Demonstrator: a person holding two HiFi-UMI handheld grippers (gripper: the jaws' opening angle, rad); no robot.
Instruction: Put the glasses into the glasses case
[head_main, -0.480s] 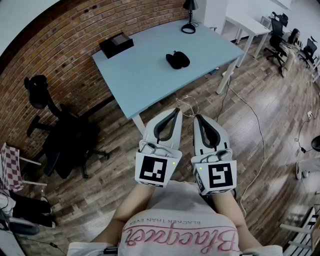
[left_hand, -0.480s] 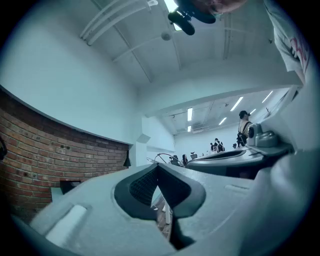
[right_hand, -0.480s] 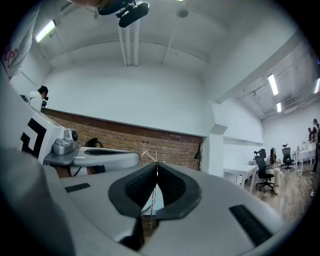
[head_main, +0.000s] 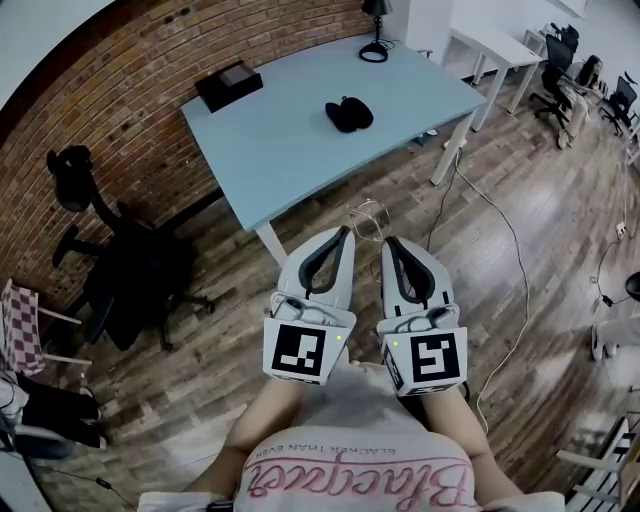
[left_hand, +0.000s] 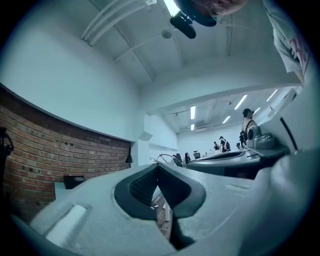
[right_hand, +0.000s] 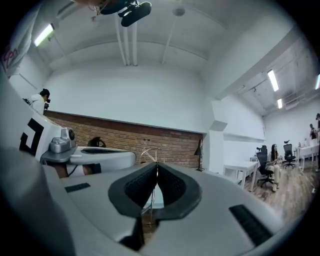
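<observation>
Got the thin wire glasses (head_main: 370, 218) in the right tool (head_main: 391, 242), jaws pinched shut on the frame, out over the floor and well short of the tabletop's (head_main: 290, 160) near edge. Left tool (head_main: 346, 233) closed too, tips right at the frame; can't tell if actually pinching. Still need to reach the glasses case (head_main: 348, 116), mid-tabletop toward the far edge. Probably best to squeeze gently, carry level, and line up over the case before lowering.

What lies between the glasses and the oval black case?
Only wood floor, then bare blue table; nothing stands between them. The head view shows the stretch from the glasses to the case.
</observation>
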